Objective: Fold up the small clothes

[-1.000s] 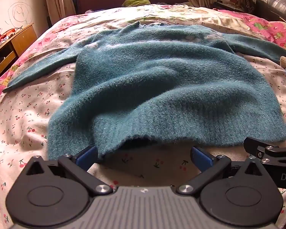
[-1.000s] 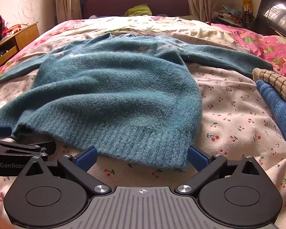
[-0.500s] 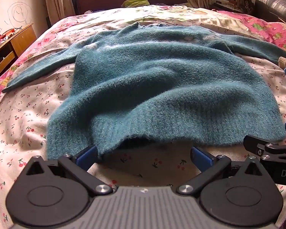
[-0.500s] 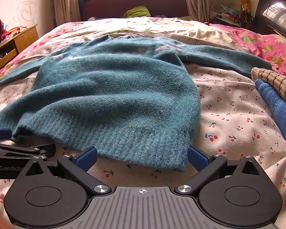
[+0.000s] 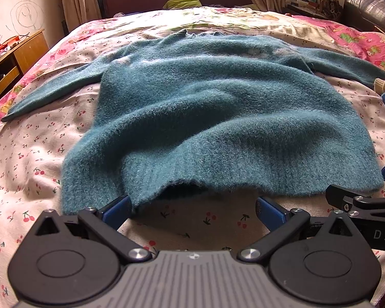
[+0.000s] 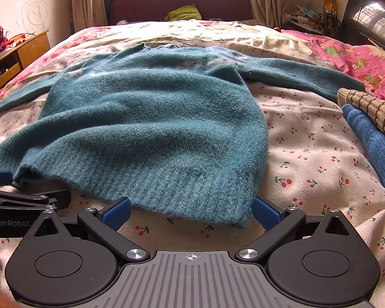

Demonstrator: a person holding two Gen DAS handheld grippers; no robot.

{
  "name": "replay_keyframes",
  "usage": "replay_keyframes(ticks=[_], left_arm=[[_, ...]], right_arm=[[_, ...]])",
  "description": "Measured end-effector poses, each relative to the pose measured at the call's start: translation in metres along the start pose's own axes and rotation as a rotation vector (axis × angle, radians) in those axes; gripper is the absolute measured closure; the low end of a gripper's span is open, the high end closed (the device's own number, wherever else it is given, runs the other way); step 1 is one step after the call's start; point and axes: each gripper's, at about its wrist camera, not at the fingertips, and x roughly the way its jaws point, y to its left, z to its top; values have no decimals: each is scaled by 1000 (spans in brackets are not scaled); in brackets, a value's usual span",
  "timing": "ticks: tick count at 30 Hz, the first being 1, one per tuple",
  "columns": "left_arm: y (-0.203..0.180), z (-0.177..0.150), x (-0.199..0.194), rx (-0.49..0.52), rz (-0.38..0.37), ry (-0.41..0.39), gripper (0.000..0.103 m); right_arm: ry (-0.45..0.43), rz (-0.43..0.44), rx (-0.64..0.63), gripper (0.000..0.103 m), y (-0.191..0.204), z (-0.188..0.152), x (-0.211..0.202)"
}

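Left wrist view: the left gripper (image 5: 192, 209) sits low over the cherry-print bedsheet (image 5: 25, 159) with its blue-padded fingers (image 5: 115, 209) spread wide and nothing between them. The teal sweater (image 5: 218, 107) lies directly ahead, spread flat with its ribbed hem nearest. The hem's left corner touches or overlaps the left finger pad; the middle of the hem is lifted slightly off the sheet, leaving a dark gap. The right gripper's linkage shows at the right edge of this view, just beside the hem's right corner.

Right wrist view: the right gripper (image 6: 191, 211) is likewise spread wide and holds nothing. The hem's right corner lies between its fingers (image 6: 265, 211), with the right pad just beside that corner. The left gripper's body is visible at the left edge, near the hem's other corner.

Further out, both sleeves extend sideways across the bed, and the neckline points toward the maroon headboard (image 6: 179, 2). To the right of the sweater, apart from it, lie a blue knit garment (image 6: 372, 141) and a tan checked cloth (image 6: 372, 107) overlapping it. A pink floral blanket (image 6: 359, 61) covers the far right. A wooden side table (image 5: 15, 59) stands at the left.
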Motion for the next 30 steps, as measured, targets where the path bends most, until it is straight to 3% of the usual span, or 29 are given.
replay_keyframes(ticks=[30], left_arm=[[-2,-6,4,3,-1,12,0]], right_arm=[[15,2,-5,3,-1,-3,5]])
